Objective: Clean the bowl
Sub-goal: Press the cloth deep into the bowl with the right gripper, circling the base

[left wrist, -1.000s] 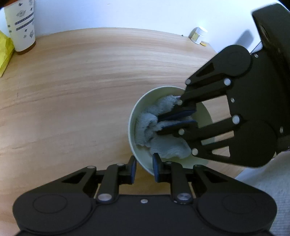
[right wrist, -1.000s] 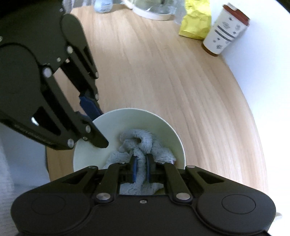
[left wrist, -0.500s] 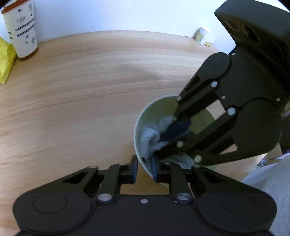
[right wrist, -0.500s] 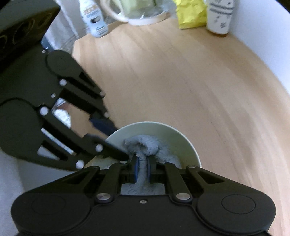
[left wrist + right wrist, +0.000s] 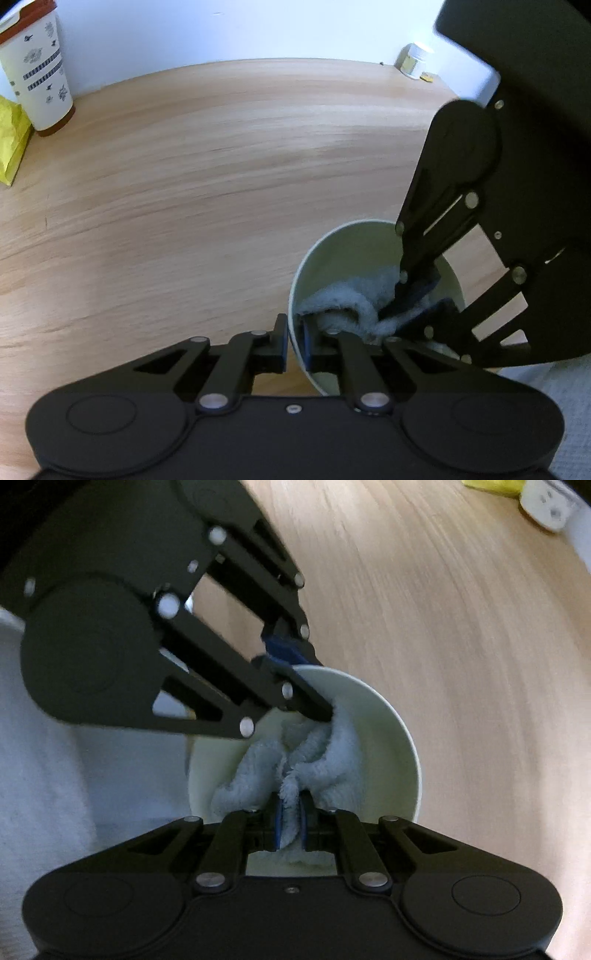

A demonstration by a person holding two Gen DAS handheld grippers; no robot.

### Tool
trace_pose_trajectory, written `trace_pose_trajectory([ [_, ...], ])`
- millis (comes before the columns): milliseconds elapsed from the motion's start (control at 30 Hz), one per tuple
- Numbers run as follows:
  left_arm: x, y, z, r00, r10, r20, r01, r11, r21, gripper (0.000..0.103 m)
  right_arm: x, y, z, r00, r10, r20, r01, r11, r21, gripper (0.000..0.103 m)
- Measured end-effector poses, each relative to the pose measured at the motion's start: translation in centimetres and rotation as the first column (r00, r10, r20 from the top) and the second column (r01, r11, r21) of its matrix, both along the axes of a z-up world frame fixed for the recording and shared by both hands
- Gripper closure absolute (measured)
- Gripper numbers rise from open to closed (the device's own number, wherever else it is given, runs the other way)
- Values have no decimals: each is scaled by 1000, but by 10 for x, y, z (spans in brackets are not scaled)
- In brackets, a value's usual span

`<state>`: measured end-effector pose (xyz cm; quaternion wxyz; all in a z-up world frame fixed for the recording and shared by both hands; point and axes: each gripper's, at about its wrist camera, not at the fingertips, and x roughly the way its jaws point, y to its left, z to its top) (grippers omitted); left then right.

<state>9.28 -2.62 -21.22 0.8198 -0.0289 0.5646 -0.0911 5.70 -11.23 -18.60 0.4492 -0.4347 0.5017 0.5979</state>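
Note:
A pale green bowl (image 5: 347,251) stands on the wooden table near its front right edge; it also shows in the right wrist view (image 5: 395,738). My left gripper (image 5: 294,343) is shut on the bowl's near rim, one finger outside and one inside. It also shows in the right wrist view (image 5: 295,668). My right gripper (image 5: 290,827) is shut on a light blue fluffy cloth (image 5: 317,753) and presses it into the bowl. In the left wrist view the right gripper (image 5: 417,306) reaches down into the bowl from the right onto the cloth (image 5: 343,302).
A white patterned cup with a brown rim (image 5: 37,70) and a yellow bag (image 5: 11,144) stand at the table's far left. A small white jar (image 5: 413,59) sits at the far right. A white towel (image 5: 40,775) lies beside the table edge.
The right gripper has swung round inside the bowl with the cloth, now standing steeper. The bowl has tilted and shifted right in the left view. Both grips have held.

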Motion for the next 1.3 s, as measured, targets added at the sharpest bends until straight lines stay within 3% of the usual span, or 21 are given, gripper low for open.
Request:
trace_pose_trajectory([
  [100, 1, -1, -1, 1000, 3, -3, -3, 1000, -3, 88, -11, -2, 3, 992, 28, 121, -28, 1000, -2, 94],
  [333, 14, 1, -1, 1000, -6, -12, 6, 1000, -10, 87, -32, -20, 10, 929, -14, 369, -19, 996, 84, 96],
  [733, 19, 10, 6, 999, 38, -24, -39, 998, -41, 87, -42, -41, 37, 839, -153, 523, 48, 977, 210, 97],
  [833, 20, 10, 9, 998, 54, -23, -55, 997, -46, 89, -43, -44, 44, 835, -199, 513, 82, 967, 241, 96],
  [933, 17, 13, 11, 999, 44, -14, -45, 997, -56, 89, -41, -46, 50, 857, -235, 458, 112, 954, 280, 95],
  [1000, 13, 16, 15, 999, 33, -13, -34, 997, -64, 89, -35, -49, 57, 900, -289, 325, 184, 930, 317, 95],
  [1067, 12, 19, 16, 999, 31, -20, -33, 997, -73, 89, -25, -52, 56, 919, -344, 190, 278, 911, 305, 95],
  [1200, 8, 25, 20, 1000, 16, -14, -17, 997, -76, 90, -13, -58, 46, 916, -395, 62, 370, 896, 244, 95],
  [1300, 6, 28, 23, 1000, 24, -10, -25, 997, -74, 92, 4, -57, 34, 891, -449, -62, 452, 872, 188, 95],
])
